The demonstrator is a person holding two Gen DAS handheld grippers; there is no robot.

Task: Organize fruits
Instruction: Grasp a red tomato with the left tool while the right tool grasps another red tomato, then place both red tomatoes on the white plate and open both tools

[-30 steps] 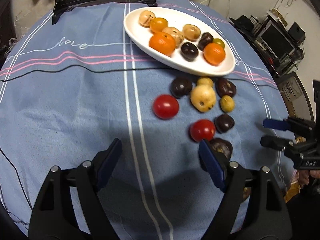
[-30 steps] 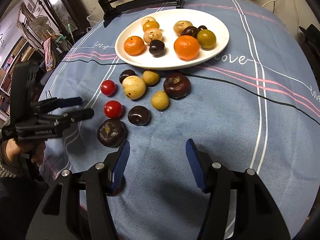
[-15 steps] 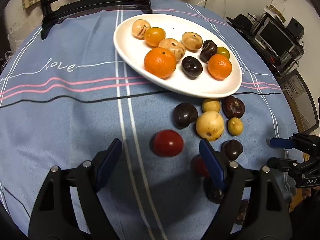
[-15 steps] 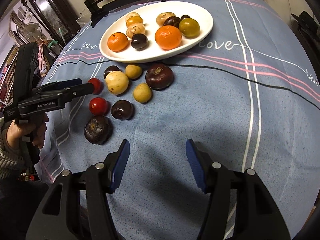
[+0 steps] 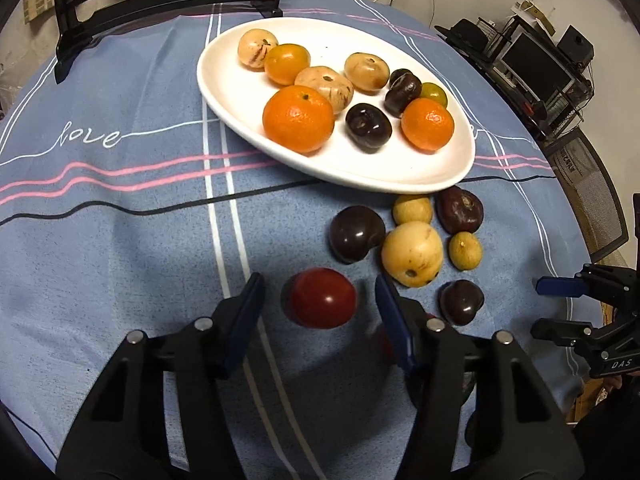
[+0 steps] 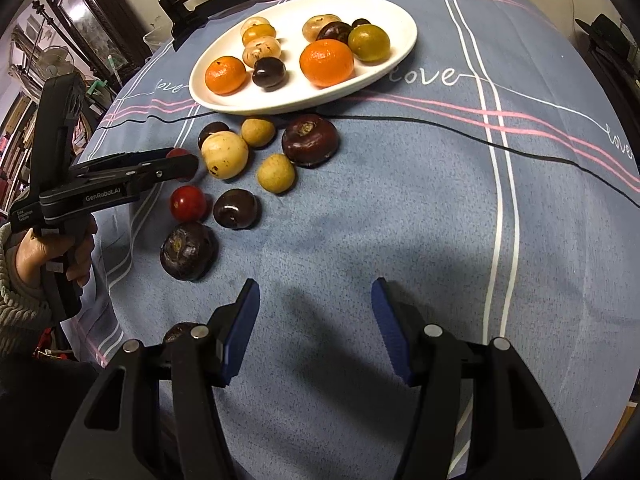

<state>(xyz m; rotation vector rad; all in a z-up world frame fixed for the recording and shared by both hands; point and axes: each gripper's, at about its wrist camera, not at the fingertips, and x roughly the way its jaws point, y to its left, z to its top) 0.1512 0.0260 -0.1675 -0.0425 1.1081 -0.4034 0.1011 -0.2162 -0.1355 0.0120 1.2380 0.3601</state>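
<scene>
- Left wrist view: the red tomato (image 5: 322, 298) is seen between the closing jaws of the left gripper (image 5: 318, 300), not yet pressed; the white plate (image 5: 400, 168) lies at 12 o'clock.
- Right wrist view: the jaws of the right gripper (image 6: 316, 322) are held apart over bare tablecloth (image 6: 400, 208); loose fruits lie at 10 o'clock.

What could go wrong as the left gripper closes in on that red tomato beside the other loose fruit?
1. The left gripper is closing around the red tomato, which is round and glossy; an off-centre pinch could squirt it across the tablecloth.
2. A second red tomato sits partly hidden behind the right-hand finger, which may nudge it.
3. The white plate is already crowded, so a dropped tomato could knock the fruit there.
</scene>
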